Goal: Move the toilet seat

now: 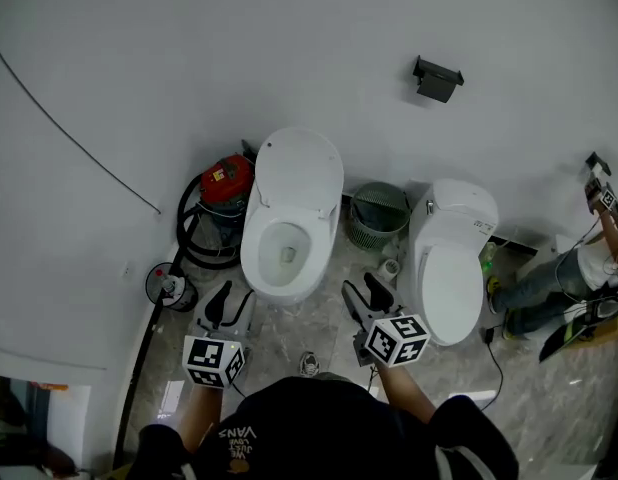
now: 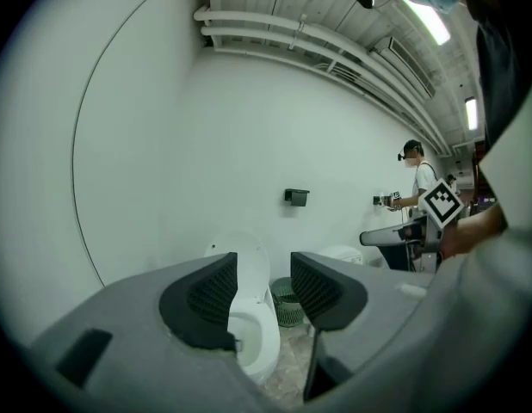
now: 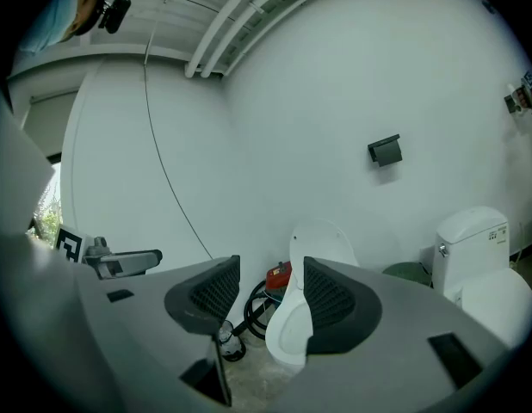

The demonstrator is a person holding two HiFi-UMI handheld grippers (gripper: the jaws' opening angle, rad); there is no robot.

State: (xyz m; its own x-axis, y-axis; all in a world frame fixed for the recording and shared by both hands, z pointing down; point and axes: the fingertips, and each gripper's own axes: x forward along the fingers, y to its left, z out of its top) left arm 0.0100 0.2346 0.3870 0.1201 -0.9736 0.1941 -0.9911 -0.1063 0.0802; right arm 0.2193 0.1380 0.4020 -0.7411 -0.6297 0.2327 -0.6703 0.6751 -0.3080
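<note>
A white toilet [image 1: 284,248] stands against the wall, its seat and lid [image 1: 301,173] raised upright against the wall over the open bowl. My left gripper [image 1: 232,303] is in front of the bowl's left side, apart from it and open, with nothing between its fingers. My right gripper [image 1: 366,296] hovers at the bowl's right front, also open and empty. In the left gripper view the jaws [image 2: 262,295] frame the bowl [image 2: 253,334] and raised lid [image 2: 249,256]. In the right gripper view the jaws [image 3: 272,295] frame the same toilet [image 3: 292,325] from the side.
A second toilet [image 1: 451,268] with its lid down stands to the right, a green basket [image 1: 379,213] between the two. A red vacuum with a black hose [image 1: 224,183] sits left of the open toilet. Another person [image 1: 589,268] crouches at far right. A black holder [image 1: 437,78] hangs on the wall.
</note>
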